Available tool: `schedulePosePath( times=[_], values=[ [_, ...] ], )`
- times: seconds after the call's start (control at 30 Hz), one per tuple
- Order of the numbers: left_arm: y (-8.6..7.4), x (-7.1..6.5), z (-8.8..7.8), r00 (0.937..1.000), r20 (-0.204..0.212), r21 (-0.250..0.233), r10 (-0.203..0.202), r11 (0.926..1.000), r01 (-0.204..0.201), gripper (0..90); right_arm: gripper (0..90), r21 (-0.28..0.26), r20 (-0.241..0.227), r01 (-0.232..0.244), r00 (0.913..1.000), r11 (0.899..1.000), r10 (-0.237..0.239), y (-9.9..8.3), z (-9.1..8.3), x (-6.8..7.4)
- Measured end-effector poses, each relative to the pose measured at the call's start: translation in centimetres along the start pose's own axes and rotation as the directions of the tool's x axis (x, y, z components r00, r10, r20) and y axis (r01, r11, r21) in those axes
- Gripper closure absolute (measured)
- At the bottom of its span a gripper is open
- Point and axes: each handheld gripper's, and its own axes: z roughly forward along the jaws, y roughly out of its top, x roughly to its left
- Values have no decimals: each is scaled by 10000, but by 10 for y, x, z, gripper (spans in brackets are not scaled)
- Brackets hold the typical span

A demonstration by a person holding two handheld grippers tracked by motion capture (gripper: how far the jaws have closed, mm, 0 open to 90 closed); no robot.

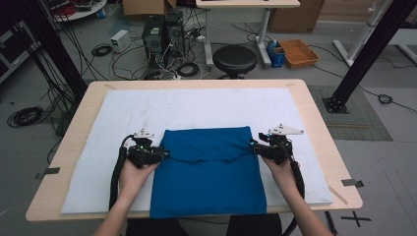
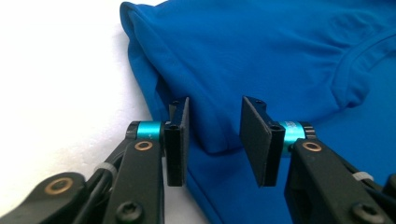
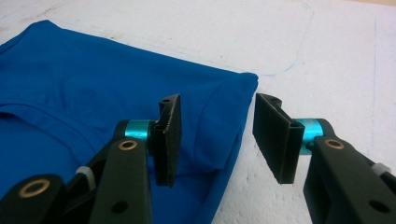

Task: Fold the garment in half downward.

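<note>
A blue shirt (image 1: pixel 209 167) lies folded on the white mat (image 1: pixel 147 108), its upper part doubled down over the lower part. My left gripper (image 1: pixel 164 155) sits at the shirt's left edge. In the left gripper view, that gripper (image 2: pixel 215 105) is open, and a folded flap of the blue shirt (image 2: pixel 261 56) lies between the pads without being pinched. My right gripper (image 1: pixel 255 147) sits at the shirt's right edge. In the right gripper view, that gripper (image 3: pixel 217 100) is also open, astride the folded edge of the shirt (image 3: pixel 93 93).
The mat covers most of the wooden table (image 1: pixel 314 118). A hand holds each gripper from the near side. Beyond the far edge are a black stool (image 1: pixel 234 59), computer towers (image 1: pixel 162 34) and floor cables. Black frame posts (image 1: pixel 364 54) stand to the right.
</note>
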Motion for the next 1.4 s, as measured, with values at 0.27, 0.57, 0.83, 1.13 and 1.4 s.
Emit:
schedulePosePath(
  times=[0.27,0.57,0.83,1.13,1.4],
  values=[
    [-1,-2,-2,10000,-36,-20,50,10000,-50,768,654,88,126,-197,9997,9998,196,-5,-2,-3],
    [-2,-4,-2,10000,2,9,7,10000,-7,735,697,895,251,-741,9971,9932,722,-11,10,-6],
    [-2,-3,-2,9999,69,12,141,9999,-141,779,783,1370,237,-528,9985,9892,500,-14,21,1],
    [0,-3,-9,9984,536,-455,197,9988,-173,845,890,1006,-76,-256,9996,9946,265,-10,10,5],
    [1,-3,-27,9946,1013,-575,224,9982,-166,845,890,898,-292,-337,9989,9954,365,-6,-7,4]
  ],
)
